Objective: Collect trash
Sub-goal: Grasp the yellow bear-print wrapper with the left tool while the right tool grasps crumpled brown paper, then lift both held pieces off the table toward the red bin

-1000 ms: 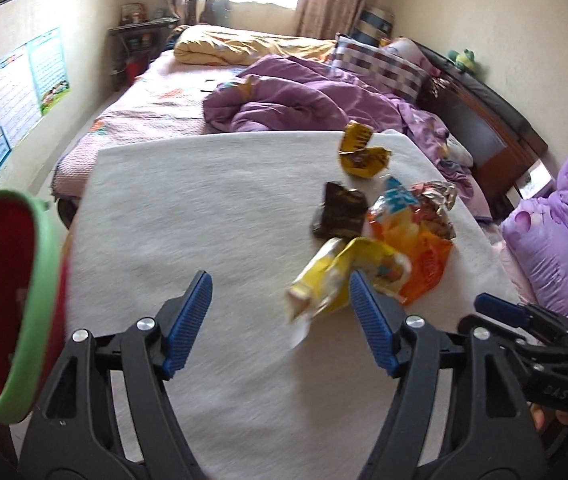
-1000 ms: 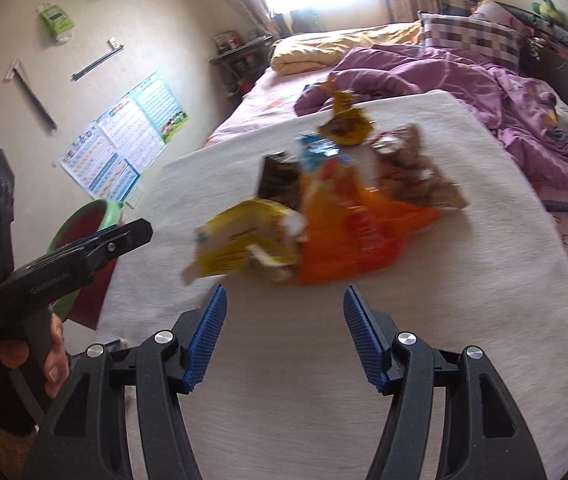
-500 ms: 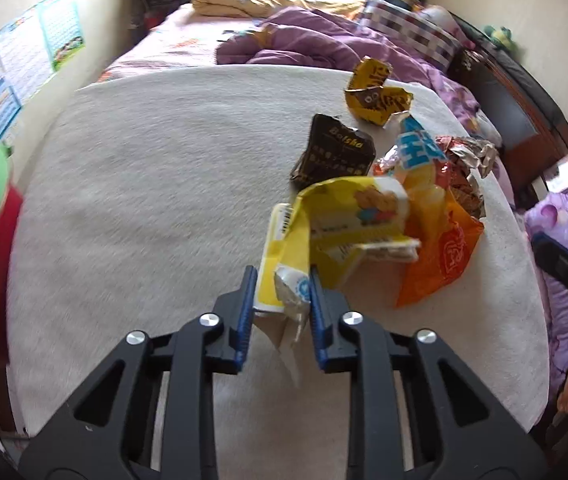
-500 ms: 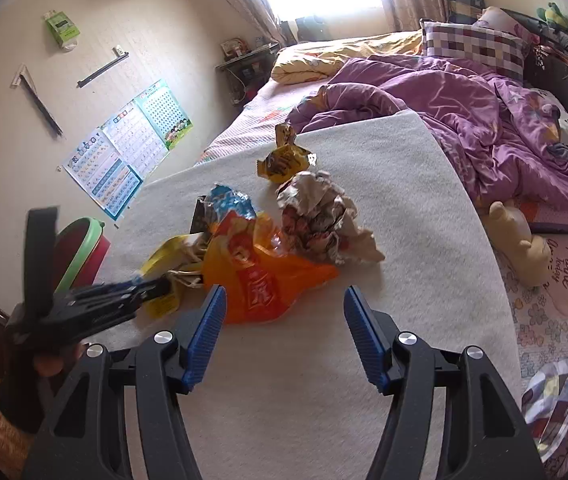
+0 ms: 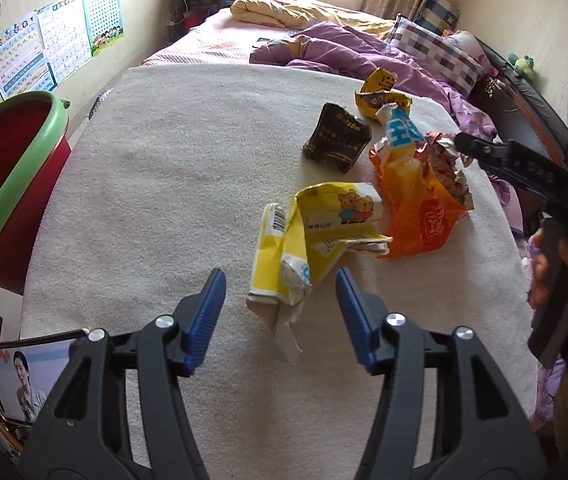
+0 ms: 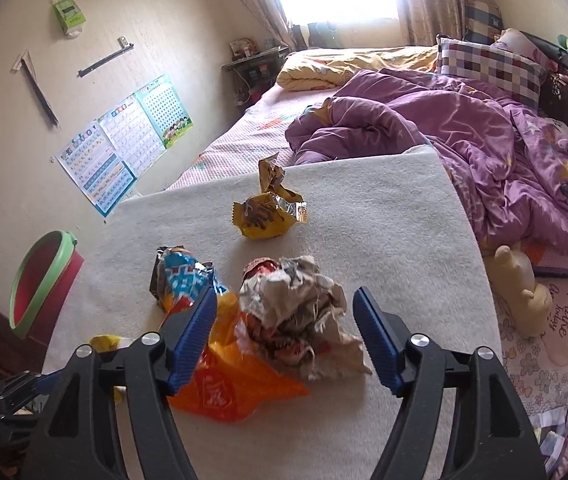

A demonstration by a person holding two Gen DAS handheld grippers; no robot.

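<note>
Jaws, left: spread wide on the left gripper, blue pads either side of the yellow wrapper's near end, no contact visible.
Jaws, right: spread wide on the right gripper, low over the crumpled wrapper, which sits in the gap between the pads without visibly touching them.
Yellow wrapper: torn and folded, lying flat on the cloth. Its long axis runs from the left gripper away toward the right; a white torn strip points back at the camera, and the end with two cartoon bears points toward the orange bag.
Orange bag: crumpled, touching the yellow wrapper's far end; a blue-and-white packet rises from its far side.
Crumpled wrapper: silver and brown ball, resting partly on the orange bag.
Dark packet: standing upright, just beyond the yellow wrapper, apart from it.
Gold packet: farthest of the trash, alone near the cloth's far edge, one twisted end pointing up.
Cloth: cream and fuzzy, covering the table under all the trash.
Bin: red with a green rim, off the table's left edge.
Bed: behind the table, with a rumpled purple quilt.
</note>
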